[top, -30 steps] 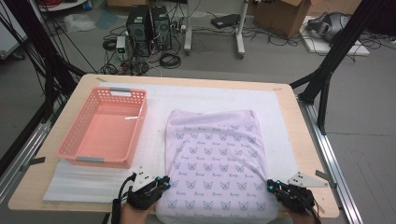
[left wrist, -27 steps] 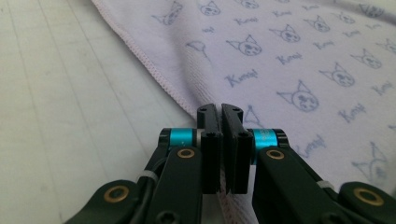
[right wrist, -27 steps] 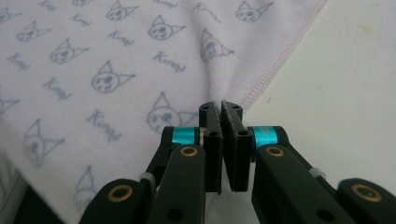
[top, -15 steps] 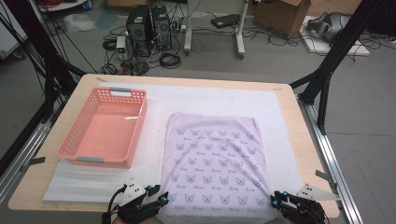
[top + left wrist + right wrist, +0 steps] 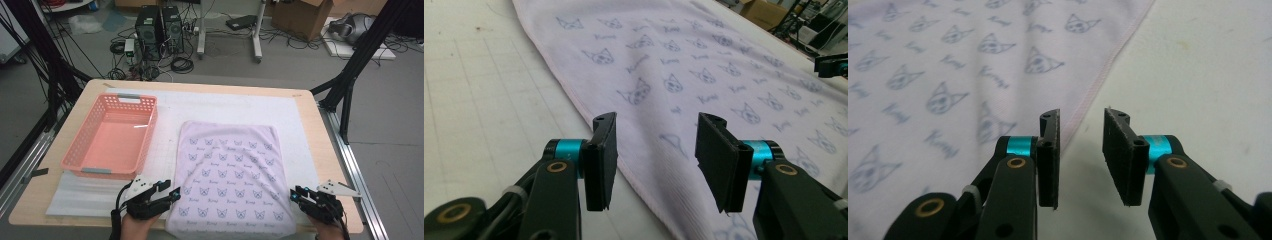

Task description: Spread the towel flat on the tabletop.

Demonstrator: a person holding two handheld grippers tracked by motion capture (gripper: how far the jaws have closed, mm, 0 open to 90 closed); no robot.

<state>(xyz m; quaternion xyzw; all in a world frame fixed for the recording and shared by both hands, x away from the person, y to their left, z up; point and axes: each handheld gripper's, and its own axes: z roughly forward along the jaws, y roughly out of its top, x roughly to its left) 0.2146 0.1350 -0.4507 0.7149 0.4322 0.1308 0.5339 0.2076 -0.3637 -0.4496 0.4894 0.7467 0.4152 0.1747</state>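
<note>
Cloth (image 5: 230, 177) — pale lilac, printed with small cat faces and script, spread flat and almost square on the white mat (image 5: 235, 107) that covers the wooden table (image 5: 320, 140), its near hem reaching the table's front edge. Left gripper (image 5: 167, 192) — held in a hand at the cloth's near left corner, jaws just opened and standing apart with nothing pinched; in the left gripper view the cloth's pink-stitched edge (image 5: 589, 120) runs on the mat below and between the two black pads (image 5: 604, 160), which do not press it. Right gripper (image 5: 299, 194) — at the near right corner, jaws likewise just parted, narrower than the left's, empty; in the right gripper view the hem (image 5: 1098, 82) passes just ahead of the left-hand pad (image 5: 1049, 160), the bare mat (image 5: 1208, 75) lying to the other side. Basket (image 5: 112, 137) — pink plastic, latticed walls, empty, standing on the mat's left part, near the cloth's left edge but not touching it.
</note>
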